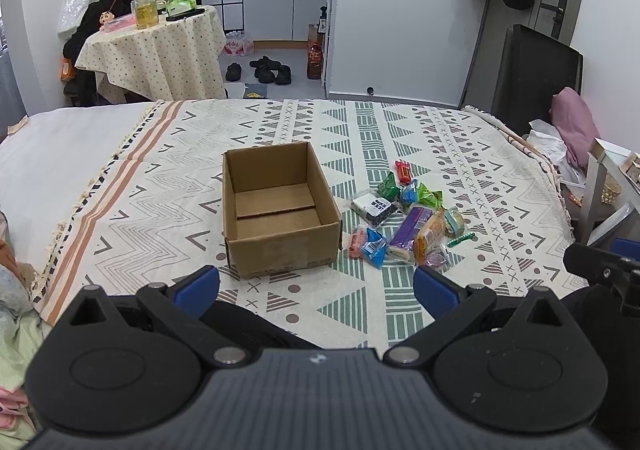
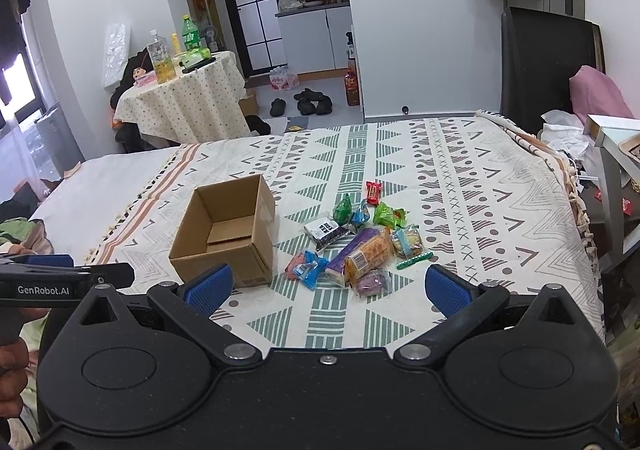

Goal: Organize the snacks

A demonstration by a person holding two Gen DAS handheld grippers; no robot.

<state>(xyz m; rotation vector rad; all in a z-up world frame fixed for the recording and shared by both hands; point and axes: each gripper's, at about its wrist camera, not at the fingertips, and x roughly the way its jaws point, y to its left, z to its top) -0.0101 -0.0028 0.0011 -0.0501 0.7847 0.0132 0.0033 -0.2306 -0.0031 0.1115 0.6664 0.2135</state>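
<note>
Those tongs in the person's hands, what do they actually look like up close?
Each is a matte black plastic tool. The left tongs and right tongs each have two black linkage arms with silver pivot screws, ending in blue textured pads. Behind them sits a ribbed dark body with two round discs. The left one's side reads "GenRobot.AI" in white. No cables or sleeves show.

Snacks (image 1: 408, 221) just right of box (image 1: 280, 209)

You are looking at an open, empty cardboard box (image 1: 280, 209) sitting upright on the bed; just right of it, wrapped snacks (image 1: 412, 221) are lying in a loose pile.
</note>
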